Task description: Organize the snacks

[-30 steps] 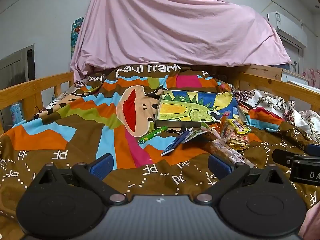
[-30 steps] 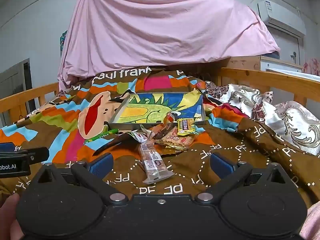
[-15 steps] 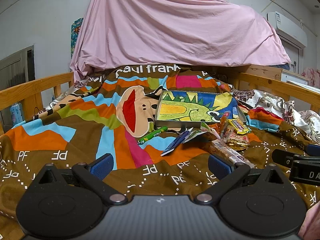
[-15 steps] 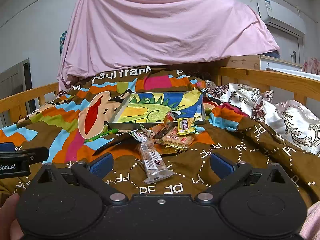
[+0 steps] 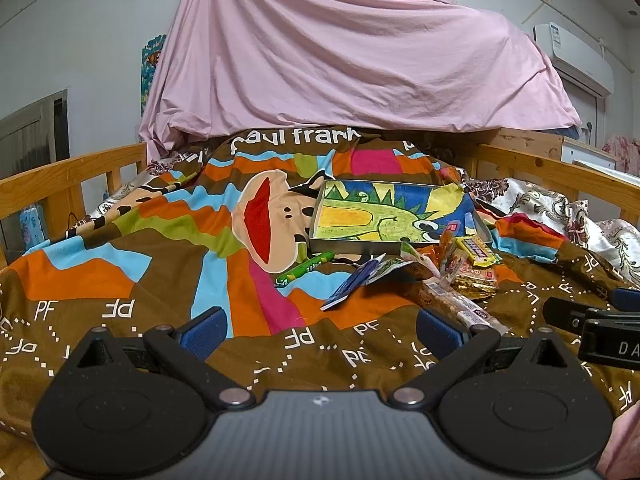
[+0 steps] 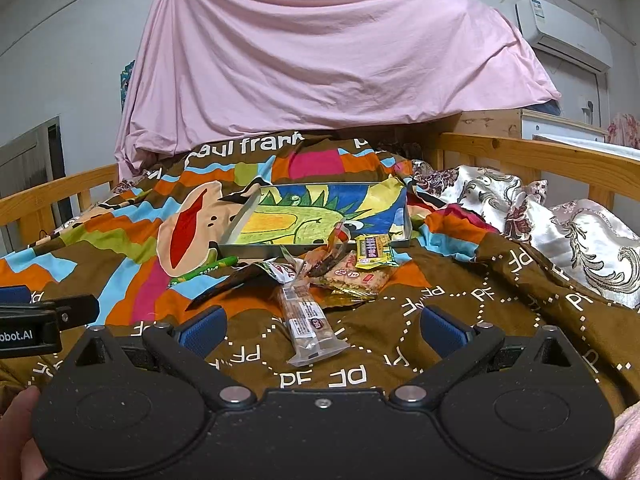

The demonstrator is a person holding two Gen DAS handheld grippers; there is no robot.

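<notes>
Two grippers, both spread wide and holding nothing. Right gripper [image 6: 320, 326] hangs low over the quilt [image 6: 460, 300], and the clear-wrapped nut bar [image 6: 310, 326] lies lengthwise right between its blue pads [image 6: 202, 330] — reads like it's lined up for that bar first. Left gripper [image 5: 320, 328] sits to the left of the bar, over bare quilt, nothing between its fingers; probably just parked.

Beyond the nut bar: loose snack heap — yellow candy pack [image 6: 372, 250] on a flat cracker pack [image 6: 356, 278], gold foil wrapper [image 6: 344, 300] under them, dark blue sachet [image 5: 352, 282] and green tube [image 5: 306, 268] off to the bar's left.

Behind the heap: shallow tin tray with a dinosaur drawing [image 6: 320, 216], open face up, touching the heap's far edge. Likely the drop target, so carries are short. No snack clearly inside yet; sorting looks unstarted.
</notes>
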